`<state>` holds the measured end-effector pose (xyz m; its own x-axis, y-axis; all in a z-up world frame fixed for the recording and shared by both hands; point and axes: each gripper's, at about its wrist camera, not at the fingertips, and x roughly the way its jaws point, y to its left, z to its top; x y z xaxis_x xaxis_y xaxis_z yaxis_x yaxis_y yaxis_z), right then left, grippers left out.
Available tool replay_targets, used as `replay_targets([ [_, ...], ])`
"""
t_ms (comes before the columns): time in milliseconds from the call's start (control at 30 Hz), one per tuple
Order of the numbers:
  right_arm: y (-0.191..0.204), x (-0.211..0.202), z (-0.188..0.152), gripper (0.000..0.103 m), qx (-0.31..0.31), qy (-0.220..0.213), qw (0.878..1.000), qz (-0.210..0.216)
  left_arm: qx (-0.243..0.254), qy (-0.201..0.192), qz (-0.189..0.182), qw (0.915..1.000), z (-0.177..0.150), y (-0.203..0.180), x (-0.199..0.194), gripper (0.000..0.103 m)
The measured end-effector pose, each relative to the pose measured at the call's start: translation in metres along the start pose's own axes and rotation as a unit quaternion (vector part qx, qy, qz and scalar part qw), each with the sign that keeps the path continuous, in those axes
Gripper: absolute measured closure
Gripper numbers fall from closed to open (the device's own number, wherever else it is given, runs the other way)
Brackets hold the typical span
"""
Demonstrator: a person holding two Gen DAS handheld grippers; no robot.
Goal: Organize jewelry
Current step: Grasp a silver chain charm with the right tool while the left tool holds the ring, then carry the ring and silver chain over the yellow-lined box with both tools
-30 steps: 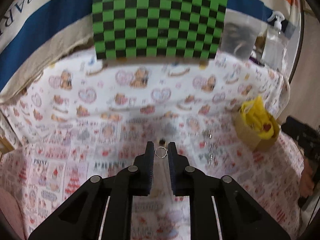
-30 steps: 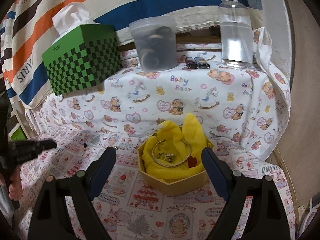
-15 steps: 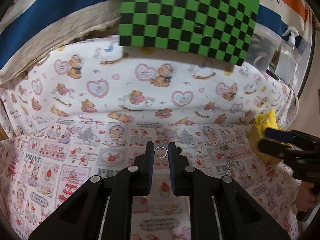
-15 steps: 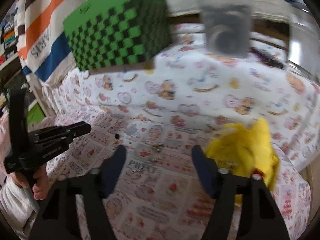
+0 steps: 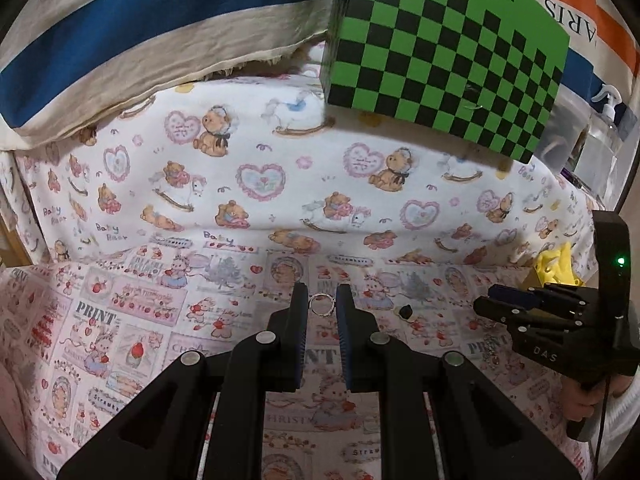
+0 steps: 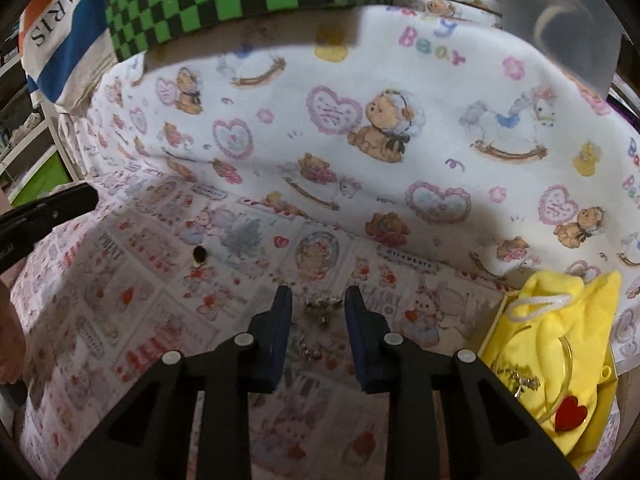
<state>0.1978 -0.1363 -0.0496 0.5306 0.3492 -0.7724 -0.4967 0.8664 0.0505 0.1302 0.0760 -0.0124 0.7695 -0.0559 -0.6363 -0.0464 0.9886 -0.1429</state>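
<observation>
Ring in the left hand-held gripper, chain under the right

The left hand-held gripper (image 5: 322,306) has its fingers closed on a small silver ring (image 5: 321,305) at the tips, above the printed cloth (image 5: 200,184). The right hand-held gripper (image 6: 318,304) is parted, a silver chain (image 6: 316,326) lying on the cloth between its fingers. A small dark earring (image 6: 199,256) lies ahead to its left; the yellow pouch (image 6: 556,320) in its box sits just right.
</observation>
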Motion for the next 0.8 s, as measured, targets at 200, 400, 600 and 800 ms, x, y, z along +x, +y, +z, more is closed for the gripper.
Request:
replay_targets([
  [200, 0.003, 0.003, 0.002, 0.084, 0.001, 0.002, 1.0, -0.005, 0.008, -0.002, -0.001, 1.0, -0.002, -0.004, 0.0, 0.09],
  [400, -0.004, -0.029, -0.009, 0.084, 0.013, -0.023, 1.0, 0.003, 0.008, -0.007, -0.007, 0.9999, -0.001, -0.006, -0.006, 0.09],
  [600, -0.008, -0.055, -0.028, 0.084, 0.038, -0.035, 0.999, 0.014, 0.02, -0.013, -0.002, 0.9997, -0.004, -0.014, -0.013, 0.09],
  [800, -0.012, -0.078, -0.04, 0.084, 0.055, -0.065, 0.996, 0.009, 0.037, -0.024, -0.002, 0.999, -0.004, -0.022, -0.02, 0.09],
])
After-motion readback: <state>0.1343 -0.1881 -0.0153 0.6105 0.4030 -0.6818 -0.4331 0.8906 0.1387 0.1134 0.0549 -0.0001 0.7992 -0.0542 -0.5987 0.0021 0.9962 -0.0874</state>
